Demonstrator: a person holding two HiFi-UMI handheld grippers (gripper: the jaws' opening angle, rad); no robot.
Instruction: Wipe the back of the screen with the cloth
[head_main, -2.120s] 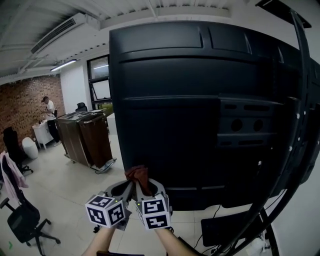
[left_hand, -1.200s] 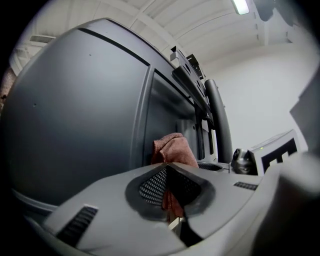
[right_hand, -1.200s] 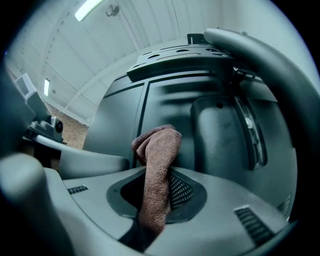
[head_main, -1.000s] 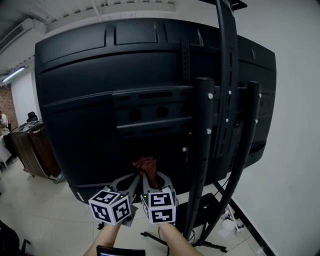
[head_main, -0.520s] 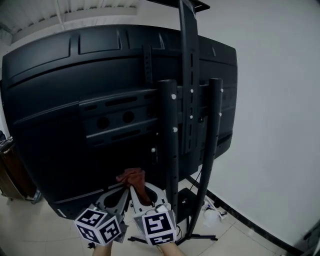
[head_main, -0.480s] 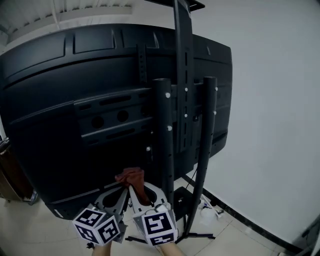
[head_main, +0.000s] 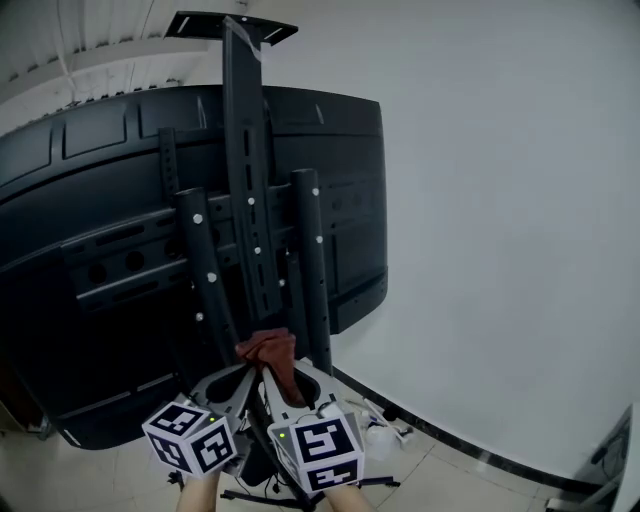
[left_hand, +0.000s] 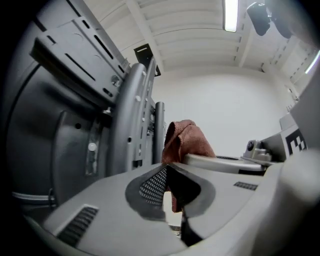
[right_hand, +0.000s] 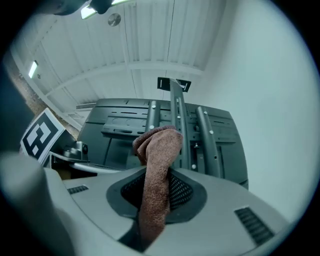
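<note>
In the head view, the black back of the screen (head_main: 100, 260) is seen on the left, mounted on a dark stand (head_main: 250, 200) with upright poles, and a white wall (head_main: 500, 200) is seen on the right. The left gripper (head_main: 250, 368) and the right gripper (head_main: 278, 372) are held side by side low in the frame. Their tips are brought together on a brown cloth (head_main: 268, 350), which is raised just in front of the stand's poles.

In the left gripper view, the jaws are seen drawn together at their tips. A strip of the cloth (left_hand: 187, 142) is clamped between them and is bunched above them. The stand (left_hand: 132, 115) is seen close behind.

In the right gripper view, the jaws are closed on the cloth (right_hand: 157, 150). It is folded over above the tips and hangs down between the pads. The screen (right_hand: 110, 130) and its stand (right_hand: 177, 120) are seen beyond it; contact with either cannot be told.
</note>
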